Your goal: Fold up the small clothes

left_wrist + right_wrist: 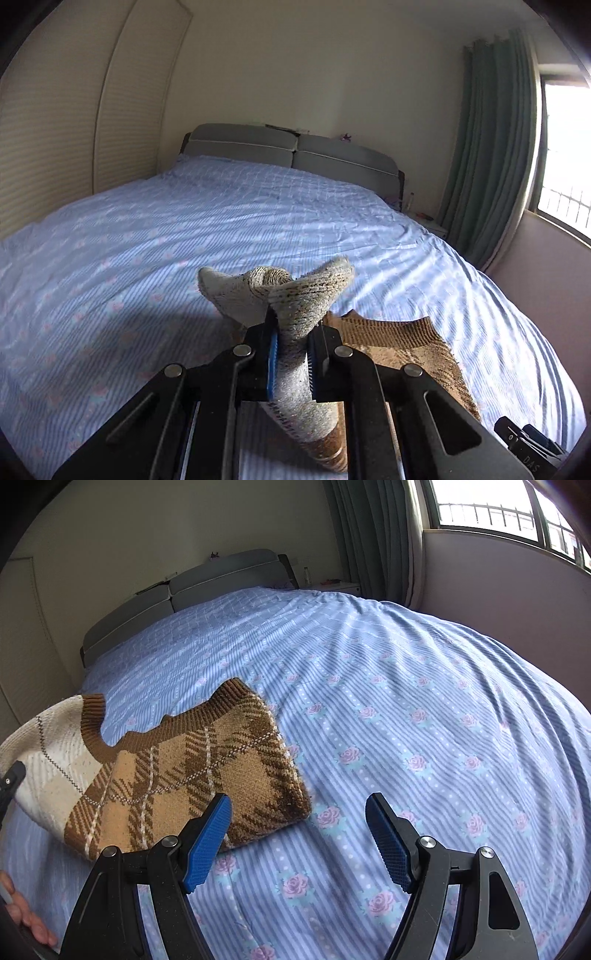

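A small brown and tan plaid knit sweater (192,771) lies on the blue bed sheet (406,701), its left side turned up to show the cream inside (48,753). My left gripper (291,343) is shut on a bunched fold of that sweater (295,306) and holds it raised above the bed; the brown part (399,347) lies just right of it. My right gripper (299,805) is open and empty, low over the sheet, its left fingertip (218,808) over the sweater's near right corner.
The bed with a grey headboard (291,151) fills both views. A green curtain (491,147) and window (491,506) are on the right, with a white nightstand (332,587). A hand (26,919) shows at the lower left of the right wrist view.
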Available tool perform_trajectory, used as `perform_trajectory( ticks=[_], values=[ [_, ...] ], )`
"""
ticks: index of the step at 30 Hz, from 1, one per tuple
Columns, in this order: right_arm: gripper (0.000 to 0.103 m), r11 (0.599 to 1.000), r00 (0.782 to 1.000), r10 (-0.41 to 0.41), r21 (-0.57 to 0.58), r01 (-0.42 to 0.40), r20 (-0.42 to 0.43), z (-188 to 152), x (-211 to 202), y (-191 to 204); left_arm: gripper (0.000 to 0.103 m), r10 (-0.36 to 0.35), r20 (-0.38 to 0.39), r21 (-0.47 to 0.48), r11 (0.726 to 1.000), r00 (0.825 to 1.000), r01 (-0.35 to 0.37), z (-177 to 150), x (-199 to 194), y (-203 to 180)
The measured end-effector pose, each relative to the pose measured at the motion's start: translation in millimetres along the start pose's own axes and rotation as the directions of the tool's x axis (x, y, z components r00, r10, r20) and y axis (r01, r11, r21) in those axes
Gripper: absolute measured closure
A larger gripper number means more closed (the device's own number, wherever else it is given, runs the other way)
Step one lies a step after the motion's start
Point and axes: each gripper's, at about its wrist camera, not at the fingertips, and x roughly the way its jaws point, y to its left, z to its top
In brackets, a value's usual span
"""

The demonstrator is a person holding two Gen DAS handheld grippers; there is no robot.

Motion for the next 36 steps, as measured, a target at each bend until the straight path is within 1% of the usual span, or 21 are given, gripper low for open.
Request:
perform_trajectory(
  ticks=[4,7,9,11,13,15,16,18,20,23,26,29,32,34,36],
  values=[
    [0.028,0.999,1.000,0.002,0.044,-0.002,0.003,7,2,-30,0.090,-0.045,0.005,0.123,0.991,0.999,0.044,0,7,-58],
    [0.028,0.997,1.000,-0.001,0.082,0.001,0.007,11,6,-54,0.090,-0.078,-0.019,0.231,0.970,0.997,0.080,-13,14,-103],
    [0.028,0.994,1.000,0.000,0.113,-0.001,0.005,12,9,-70,0.090,-0.099,-0.063,0.292,0.950,0.993,0.113,-26,19,-133],
    [0.028,0.990,1.000,-0.006,0.140,0.005,0.005,13,13,-86,0.090,-0.121,-0.121,0.331,0.931,0.985,0.155,-42,25,-161],
    [0.028,0.986,1.000,-0.016,0.163,0.015,0.003,12,16,-101,0.090,-0.140,-0.167,0.389,0.900,0.976,0.196,-60,30,-191],
    [0.028,0.983,1.000,-0.021,0.185,0.022,-0.002,12,19,-115,0.090,-0.147,-0.193,0.436,0.873,0.970,0.219,-79,32,-212],
    [0.028,0.982,1.000,-0.023,0.189,0.024,-0.007,11,21,-120,0.090,-0.144,-0.217,0.444,0.866,0.965,0.229,-87,38,-218],
    [0.028,0.983,1.000,-0.015,0.185,0.020,-0.027,9,24,-129,0.089,-0.139,-0.253,0.435,0.868,0.957,0.241,-98,48,-221],
    [0.028,0.985,0.999,0.005,0.172,0.004,-0.054,7,31,-132,0.089,-0.139,-0.252,0.442,0.864,0.958,0.242,-105,51,-222],
    [0.028,0.989,0.997,0.024,0.150,-0.012,-0.079,5,41,-128,0.089,-0.159,-0.258,0.443,0.857,0.953,0.263,-107,51,-220],
    [0.028,0.989,0.995,0.059,0.139,-0.048,-0.078,6,46,-121,0.088,-0.163,-0.257,0.420,0.869,0.953,0.262,-99,43,-213],
    [0.028,0.990,0.993,0.101,0.110,-0.094,-0.062,14,45,-109,0.088,-0.172,-0.246,0.385,0.886,0.954,0.259,-86,29,-203],
    [0.028,0.987,0.989,0.146,0.075,-0.143,-0.033,30,40,-96,0.085,-0.199,-0.262,0.309,0.910,0.944,0.278,-68,16,-184],
    [0.028,0.983,0.984,0.178,0.055,-0.177,-0.017,41,36,-87,0.083,-0.214,-0.265,0.267,0.921,0.940,0.285,-58,8,-170],
    [0.028,0.971,0.972,0.235,0.041,-0.234,-0.017,53,37,-76,0.079,-0.217,-0.252,0.259,0.924,0.943,0.282,-51,2,-158]
  ],
)
